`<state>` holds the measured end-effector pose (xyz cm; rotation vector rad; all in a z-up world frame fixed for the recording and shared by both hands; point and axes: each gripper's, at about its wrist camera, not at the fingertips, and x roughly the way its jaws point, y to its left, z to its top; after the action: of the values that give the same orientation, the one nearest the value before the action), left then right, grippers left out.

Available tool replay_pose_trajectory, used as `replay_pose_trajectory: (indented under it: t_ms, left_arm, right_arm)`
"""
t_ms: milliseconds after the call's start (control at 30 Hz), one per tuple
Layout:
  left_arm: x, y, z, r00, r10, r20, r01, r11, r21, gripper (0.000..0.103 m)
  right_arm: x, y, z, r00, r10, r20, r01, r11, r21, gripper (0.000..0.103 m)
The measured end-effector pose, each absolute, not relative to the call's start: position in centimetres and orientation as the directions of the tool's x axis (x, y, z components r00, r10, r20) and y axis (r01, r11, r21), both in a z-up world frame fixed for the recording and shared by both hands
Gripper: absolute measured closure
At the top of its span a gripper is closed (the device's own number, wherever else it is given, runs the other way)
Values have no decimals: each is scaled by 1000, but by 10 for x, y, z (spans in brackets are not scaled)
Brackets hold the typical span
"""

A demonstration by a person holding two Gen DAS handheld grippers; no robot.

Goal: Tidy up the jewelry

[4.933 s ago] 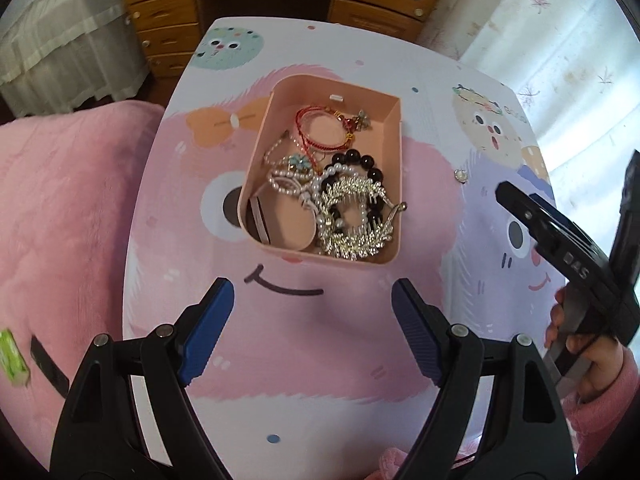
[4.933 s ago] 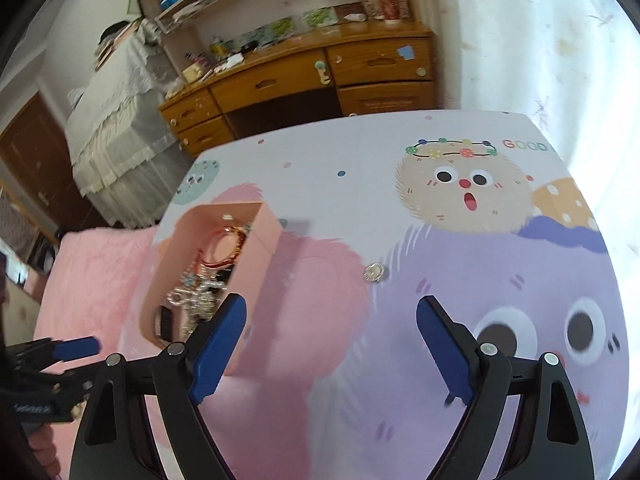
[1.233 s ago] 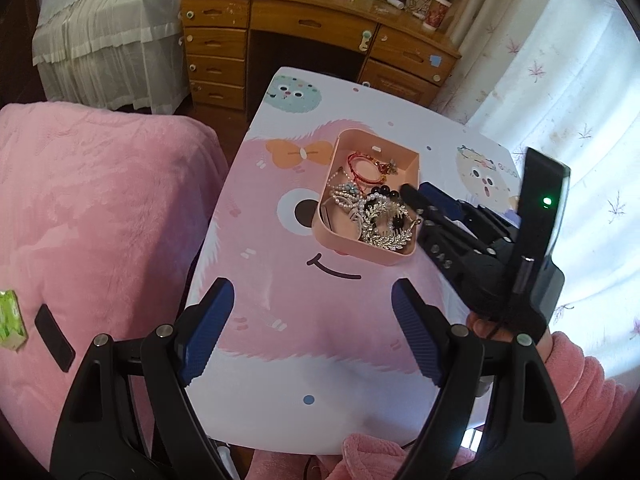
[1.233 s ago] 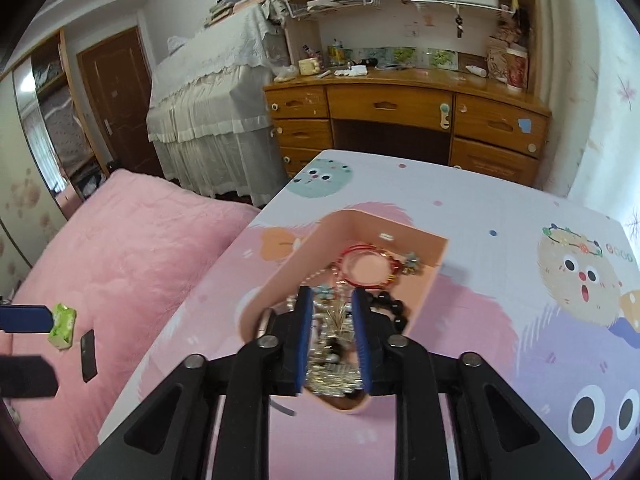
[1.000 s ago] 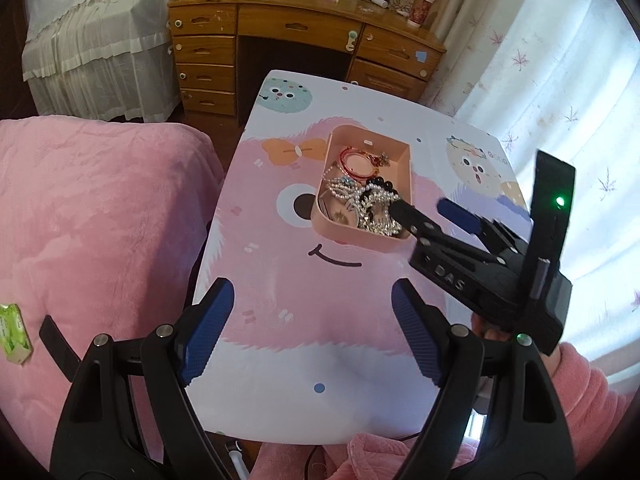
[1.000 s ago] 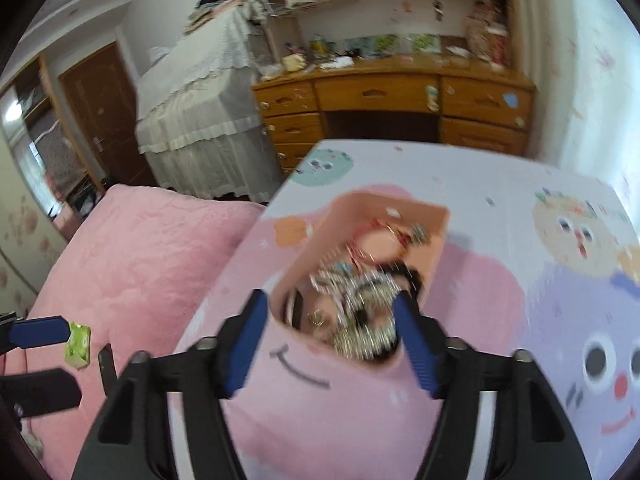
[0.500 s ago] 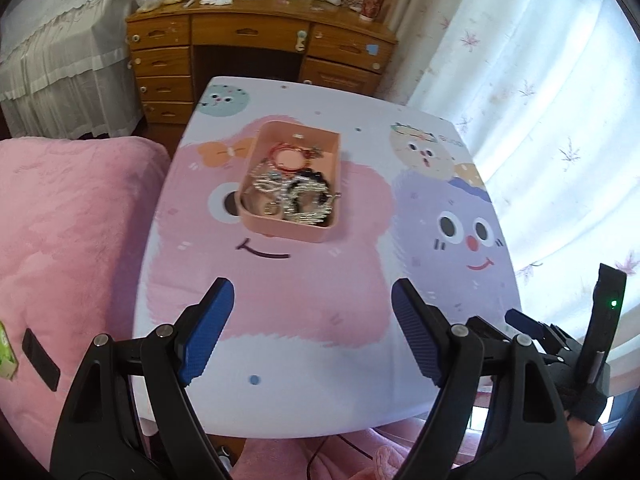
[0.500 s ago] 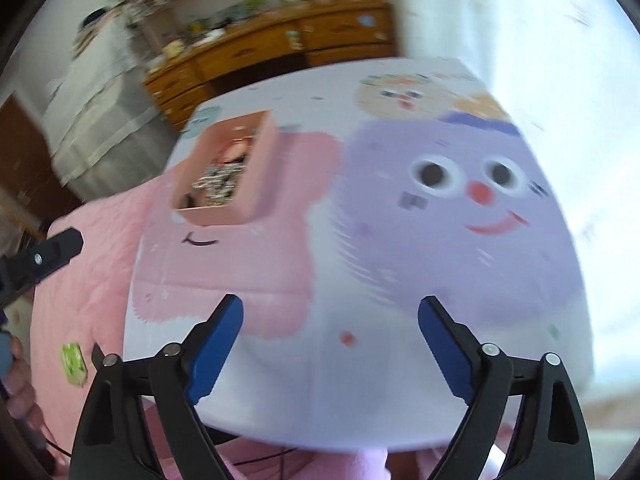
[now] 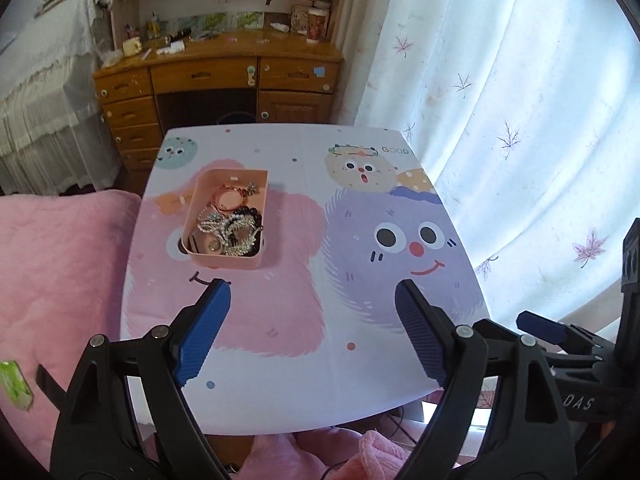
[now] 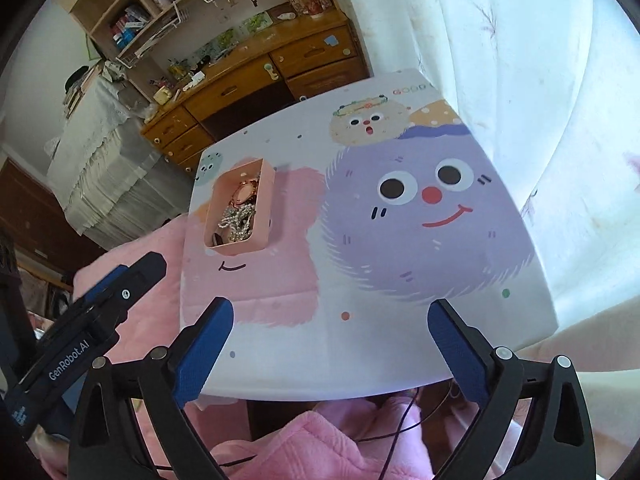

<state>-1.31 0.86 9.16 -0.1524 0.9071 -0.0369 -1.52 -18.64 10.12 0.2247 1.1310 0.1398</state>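
A pink box point(image 9: 224, 261) sits on the left half of the cartoon-print table point(image 9: 352, 208), filled with tangled jewelry point(image 9: 232, 232): pearl strands, a red bangle, dark beads and sparkly clips. My left gripper point(image 9: 310, 284) hangs high over the near table edge, its jaws opening with nothing between them. My right gripper point(image 10: 329, 302) is also pulled back over the near edge, jaws opening and empty. From the right wrist view the box point(image 10: 240, 247) and its jewelry point(image 10: 238, 216) lie far left. Each gripper shows in the other's view: the right gripper point(image 9: 560, 336) and the left gripper point(image 10: 112, 292).
A pink blanket point(image 9: 60, 260) borders the table on the left, with a green packet point(image 9: 16, 384) on it. A wooden desk point(image 9: 220, 76) stands behind the table and a white curtain point(image 9: 520, 120) hangs to the right. Pink fleece clothing point(image 9: 372, 452) is below the near edge.
Both grippers have drawn back and up from the box. The right gripper, nearly shut over the box a second ago, now stands wide. The small silver piece seen earlier on the table is gone from there.
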Motion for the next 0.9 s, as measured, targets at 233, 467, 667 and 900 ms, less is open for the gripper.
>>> replay_pose_trajectory:
  t_ms: [233, 467, 667, 900]
  left_arm:
    - [-32, 9, 93, 606, -34, -794, -75, 992, -100, 11]
    - [-43, 17, 86, 590, 51, -806, -150, 988, -47, 0]
    - [-44, 22, 87, 588, 81, -805, -171, 985, -25, 0]
    - [-41, 31, 91, 594, 112, -796, -197, 980, -9, 0]
  right_arm:
    - [-28, -177, 104, 455, 221, -863, -31, 972, 233, 3]
    - [-35, -175, 104, 481, 197, -854, -34, 978, 207, 0]
    - [-28, -163, 104, 482, 204, -852, -77, 979, 191, 0]
    - [-16, -151, 105, 491, 220, -843, -108, 975, 192, 0]
